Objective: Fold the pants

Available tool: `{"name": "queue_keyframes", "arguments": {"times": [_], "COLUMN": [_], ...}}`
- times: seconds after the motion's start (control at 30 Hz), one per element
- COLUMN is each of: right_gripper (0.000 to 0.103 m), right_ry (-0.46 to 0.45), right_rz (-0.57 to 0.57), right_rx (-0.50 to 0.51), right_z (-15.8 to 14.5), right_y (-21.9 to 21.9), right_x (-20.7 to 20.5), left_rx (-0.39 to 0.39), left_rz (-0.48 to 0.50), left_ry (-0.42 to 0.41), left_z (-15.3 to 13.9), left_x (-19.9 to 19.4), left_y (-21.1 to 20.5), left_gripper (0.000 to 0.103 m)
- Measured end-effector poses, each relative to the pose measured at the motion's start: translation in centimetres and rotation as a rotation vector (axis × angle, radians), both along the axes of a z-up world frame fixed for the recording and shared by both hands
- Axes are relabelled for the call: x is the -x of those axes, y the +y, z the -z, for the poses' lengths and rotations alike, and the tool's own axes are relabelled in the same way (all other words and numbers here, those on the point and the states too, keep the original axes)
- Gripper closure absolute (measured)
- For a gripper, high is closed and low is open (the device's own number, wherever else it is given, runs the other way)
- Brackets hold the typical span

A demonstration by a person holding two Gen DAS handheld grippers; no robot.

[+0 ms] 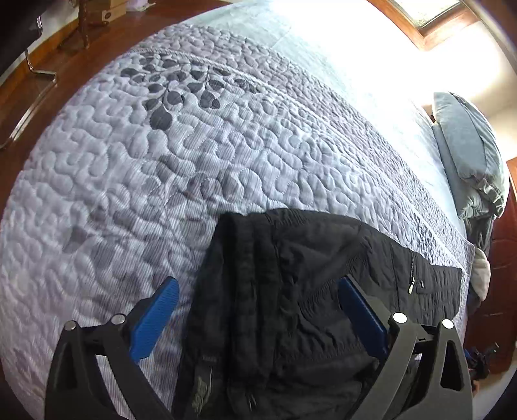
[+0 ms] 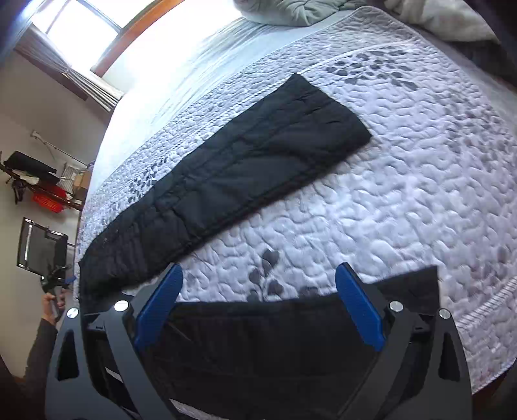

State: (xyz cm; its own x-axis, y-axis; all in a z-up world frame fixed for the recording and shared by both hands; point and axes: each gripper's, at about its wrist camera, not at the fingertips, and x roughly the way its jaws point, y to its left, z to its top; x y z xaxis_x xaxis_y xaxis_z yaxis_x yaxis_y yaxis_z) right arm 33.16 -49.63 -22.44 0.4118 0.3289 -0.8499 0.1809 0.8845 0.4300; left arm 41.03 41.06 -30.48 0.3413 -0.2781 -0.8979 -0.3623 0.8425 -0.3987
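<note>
Black quilted pants (image 2: 245, 168) lie on a pale quilted bedspread (image 2: 404, 181). One leg stretches flat away in the right wrist view. The other leg's end (image 2: 290, 339) lies under my right gripper (image 2: 258, 284), which is open with blue pads (image 2: 358, 307) spread above the cloth. In the left wrist view the bunched waist end (image 1: 290, 290) of the pants lies between the spread blue pads (image 1: 155, 316) of my left gripper (image 1: 258, 290), which is open. A zip pocket (image 1: 412, 278) shows to the right.
Grey pillows (image 1: 468, 152) and bedding (image 2: 300, 13) are piled at the head of the bed. A bright window (image 2: 77, 22) is beyond. A wooden floor with a chair frame (image 1: 29, 106) lies past the bed edge. A shelf with clutter (image 2: 42, 187) stands by the wall.
</note>
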Motion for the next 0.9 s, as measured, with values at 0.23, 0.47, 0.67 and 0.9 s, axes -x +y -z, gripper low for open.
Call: {"name": "queue_keyframes", "arguments": {"times": [0.23, 0.47, 0.67, 0.9], "right_gripper": [0.008, 0.008, 0.008, 0.008], "right_ry": [0.025, 0.025, 0.068, 0.116], "right_rz": [-0.046, -0.025, -0.057, -0.189], "right_rx": [-0.049, -0.014, 0.039, 0.047], "right_z": [1.2, 2.3, 5.7, 9.2], "right_y": [-0.4, -6.0, -9.0, -8.1], "right_x": [-9.2, -18.6, -26.1, -30.7], "left_rx": [-0.007, -0.001, 0.012, 0.02], "left_rz": [0.109, 0.105, 0.03, 0.018], "left_ry": [0.03, 0.031, 0.001, -0.001], "left_z": [2.8, 2.7, 3.5, 4.0], "left_x": [-2.5, -2.3, -1.8, -2.0], "left_y": [-0.8, -0.6, 0.3, 0.2], "left_gripper": [0.017, 0.059, 0.079, 0.08]}}
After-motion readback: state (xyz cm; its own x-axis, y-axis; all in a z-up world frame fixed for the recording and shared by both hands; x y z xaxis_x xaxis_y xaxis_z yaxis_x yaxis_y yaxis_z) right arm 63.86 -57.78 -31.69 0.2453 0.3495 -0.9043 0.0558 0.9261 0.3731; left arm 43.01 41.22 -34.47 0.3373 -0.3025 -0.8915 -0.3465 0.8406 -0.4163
